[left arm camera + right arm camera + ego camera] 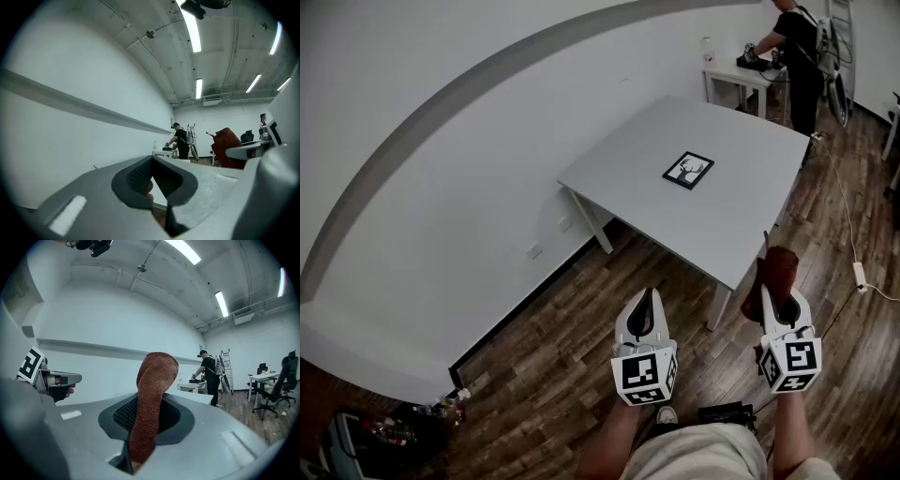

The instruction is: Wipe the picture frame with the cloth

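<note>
surface: grey surface on white legs, well ahead of the person; it carries the frame.
floor: dark wood floor, directly under both grippers.
frame: small dark frame with a white print, lying flat near the middle of the surface, well apart from both grippers.
frame, handling (judged): light and rigid, probably glazed, so fragile on the face. It is likely to skate on the smooth top if rubbed unsupported. Steady it at a border edge or corner, never on the print.
left hand-held gripper: left hand-held gripper has its jaws closed tip to tip with nothing between them. It is held low, just beside the right one.
right hand-held gripper: right hand-held gripper is clenched on the cloth, which is pinched between the pads and runs down to the jaw roots.
cloth: rust-brown cloth with a nubbly pile; it stands up past the jaw tips and curls over at its free end.
cloth, handling (judged): soft, light and limp — the free end will fold under pressure. Wipe with the part nearest the tips, pressing lightly.
step (judged): approach only; wiping has not begun.
risk (judged): hard jaw tips reaching the glass through thin cloth.
</note>
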Motion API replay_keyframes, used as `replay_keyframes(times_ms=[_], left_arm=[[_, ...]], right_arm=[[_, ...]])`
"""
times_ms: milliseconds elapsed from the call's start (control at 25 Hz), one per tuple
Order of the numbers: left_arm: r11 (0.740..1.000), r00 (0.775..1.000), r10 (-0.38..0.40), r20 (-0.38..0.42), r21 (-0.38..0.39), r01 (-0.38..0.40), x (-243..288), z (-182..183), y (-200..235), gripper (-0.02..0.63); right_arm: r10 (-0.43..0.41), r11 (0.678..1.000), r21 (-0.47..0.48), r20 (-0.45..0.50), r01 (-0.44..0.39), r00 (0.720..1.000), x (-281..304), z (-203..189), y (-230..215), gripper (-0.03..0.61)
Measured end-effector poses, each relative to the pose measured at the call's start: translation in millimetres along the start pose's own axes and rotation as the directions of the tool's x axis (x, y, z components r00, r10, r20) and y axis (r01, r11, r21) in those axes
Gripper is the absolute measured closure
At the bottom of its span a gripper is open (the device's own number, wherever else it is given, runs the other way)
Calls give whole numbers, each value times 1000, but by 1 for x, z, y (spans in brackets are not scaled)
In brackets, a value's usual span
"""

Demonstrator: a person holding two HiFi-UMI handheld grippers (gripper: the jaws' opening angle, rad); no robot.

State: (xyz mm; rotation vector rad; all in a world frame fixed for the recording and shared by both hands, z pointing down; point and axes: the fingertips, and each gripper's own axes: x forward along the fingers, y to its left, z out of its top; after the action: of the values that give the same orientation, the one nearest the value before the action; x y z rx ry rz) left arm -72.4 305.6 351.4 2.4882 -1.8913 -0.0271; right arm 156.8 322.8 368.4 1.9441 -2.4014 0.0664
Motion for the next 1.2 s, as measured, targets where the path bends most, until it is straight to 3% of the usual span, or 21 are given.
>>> replay_keyframes(times_ms=[720,1200], left_arm=[[1000,1000,9,-3,4,-9,-5,-1,9,613],[1000,1000,-18,0,-13,18,5,-5,57,614]], right_arm=[[7,1000,-3,-12,-7,1000,3,-3,12,480],[-30,1000,9,-13,30,999,28,-1,45,476]])
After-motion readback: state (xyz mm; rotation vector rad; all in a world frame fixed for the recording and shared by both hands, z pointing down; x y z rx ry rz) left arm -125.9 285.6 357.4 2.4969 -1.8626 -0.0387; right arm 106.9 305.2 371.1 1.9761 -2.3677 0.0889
